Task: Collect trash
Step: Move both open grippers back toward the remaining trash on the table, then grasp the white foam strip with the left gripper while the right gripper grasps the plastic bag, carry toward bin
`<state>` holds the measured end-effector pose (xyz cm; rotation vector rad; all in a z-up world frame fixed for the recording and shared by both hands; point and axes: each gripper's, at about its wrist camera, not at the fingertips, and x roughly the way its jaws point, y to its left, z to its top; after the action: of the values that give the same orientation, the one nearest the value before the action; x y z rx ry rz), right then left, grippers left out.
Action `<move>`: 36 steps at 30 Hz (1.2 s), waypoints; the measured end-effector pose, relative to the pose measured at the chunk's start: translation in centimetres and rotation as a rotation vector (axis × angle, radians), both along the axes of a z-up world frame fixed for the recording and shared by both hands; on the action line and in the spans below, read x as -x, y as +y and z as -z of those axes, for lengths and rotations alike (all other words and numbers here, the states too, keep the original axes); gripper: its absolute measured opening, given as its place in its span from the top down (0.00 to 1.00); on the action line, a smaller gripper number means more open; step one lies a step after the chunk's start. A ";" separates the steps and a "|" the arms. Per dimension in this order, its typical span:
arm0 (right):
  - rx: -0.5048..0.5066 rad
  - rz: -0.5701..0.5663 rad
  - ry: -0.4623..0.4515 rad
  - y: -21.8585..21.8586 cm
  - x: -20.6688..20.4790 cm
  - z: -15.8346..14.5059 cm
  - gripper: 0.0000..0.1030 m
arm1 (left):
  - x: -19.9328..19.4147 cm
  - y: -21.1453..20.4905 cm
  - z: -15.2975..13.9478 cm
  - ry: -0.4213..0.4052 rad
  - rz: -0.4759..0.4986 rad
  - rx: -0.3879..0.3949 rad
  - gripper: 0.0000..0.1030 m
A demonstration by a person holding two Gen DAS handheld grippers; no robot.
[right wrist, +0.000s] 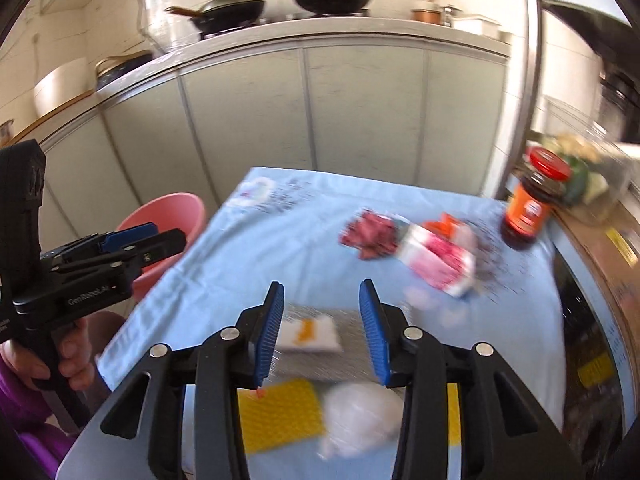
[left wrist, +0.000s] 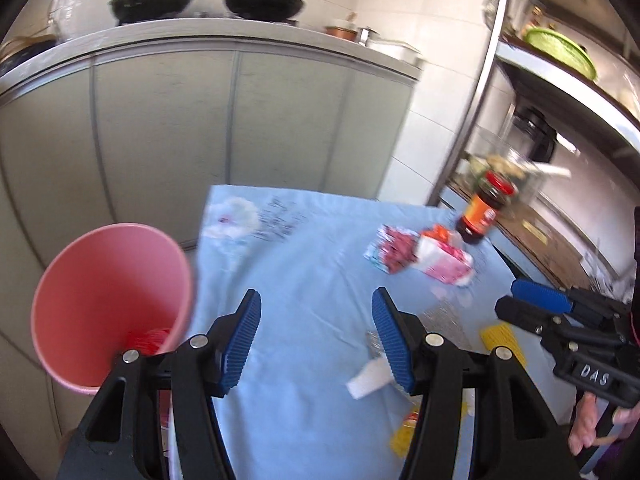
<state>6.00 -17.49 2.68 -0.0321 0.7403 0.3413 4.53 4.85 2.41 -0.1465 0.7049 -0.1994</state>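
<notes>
A pink bin (left wrist: 108,304) stands off the table's left edge, with something red at its bottom; it also shows in the right wrist view (right wrist: 168,216). Trash lies on the blue cloth (left wrist: 304,264): pink and red wrappers (left wrist: 416,256) at the far right, a white scrap (left wrist: 370,380), a yellow wrapper (right wrist: 280,412), a white wad (right wrist: 360,416) and a white-orange packet (right wrist: 310,334). My left gripper (left wrist: 316,344) is open and empty over the cloth, beside the bin. My right gripper (right wrist: 322,332) is open and empty above the near trash.
A dark sauce jar (left wrist: 484,208) with a red lid stands at the table's far right corner. Grey kitchen cabinets (left wrist: 200,120) with woks (left wrist: 260,2) on the counter stand behind. A metal shelf rack (left wrist: 560,80) stands at the right.
</notes>
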 end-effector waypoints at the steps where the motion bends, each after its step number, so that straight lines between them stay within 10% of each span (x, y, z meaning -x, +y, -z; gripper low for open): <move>1: 0.000 0.015 0.005 -0.9 0.1 0.3 0.61 | -0.1 -1.1 0.4 0.014 0.034 -0.004 0.45; 17: -0.142 -0.023 0.204 -6.8 3.3 4.3 0.61 | -3.0 -7.3 6.4 0.208 0.423 -0.169 0.45; 36: -0.077 -0.081 0.290 -3.0 1.2 7.4 0.50 | -2.6 -6.3 6.6 0.226 0.428 -0.117 0.71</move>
<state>4.81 -20.48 -4.71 0.0611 1.0143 0.4572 7.10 -1.45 -4.24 0.0984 0.9667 -0.5556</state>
